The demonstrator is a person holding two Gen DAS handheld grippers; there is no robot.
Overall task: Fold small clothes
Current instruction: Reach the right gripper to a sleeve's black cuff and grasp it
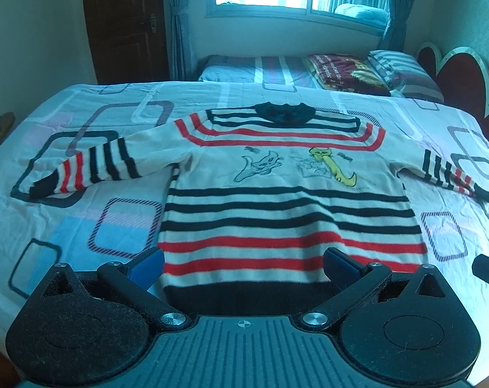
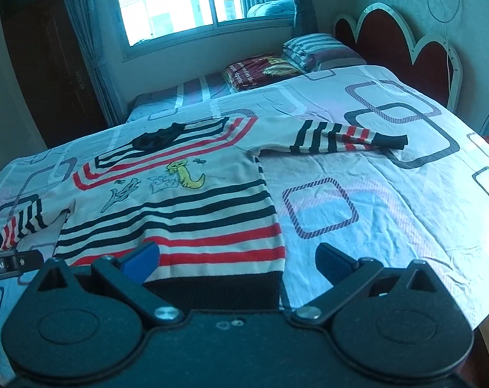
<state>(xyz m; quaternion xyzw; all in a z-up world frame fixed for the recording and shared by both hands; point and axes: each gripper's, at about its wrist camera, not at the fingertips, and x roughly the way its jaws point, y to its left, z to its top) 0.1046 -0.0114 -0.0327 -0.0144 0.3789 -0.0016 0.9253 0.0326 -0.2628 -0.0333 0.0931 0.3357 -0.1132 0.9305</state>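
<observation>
A small cream sweater (image 1: pixel 277 174) with black and red stripes and cat drawings lies flat, front up, on the bed, collar far, both sleeves spread out. Its black hem (image 1: pixel 244 294) is nearest me. My left gripper (image 1: pixel 243 263) is open above the hem, blue pads on either side of the lower body. In the right wrist view the sweater (image 2: pixel 179 200) fills the left half, right sleeve (image 2: pixel 348 137) stretched out to the right. My right gripper (image 2: pixel 238 262) is open over the hem's right corner (image 2: pixel 270 283), nothing between its fingers.
The bed sheet (image 2: pixel 374 194), pale with rounded-square prints, is wrinkled. Folded blankets (image 1: pixel 344 74) and a pillow (image 1: pixel 403 71) lie on a second bed by the window. A red headboard (image 2: pixel 396 48) stands on the right. The other gripper's tip (image 1: pixel 488 270) shows at the right edge.
</observation>
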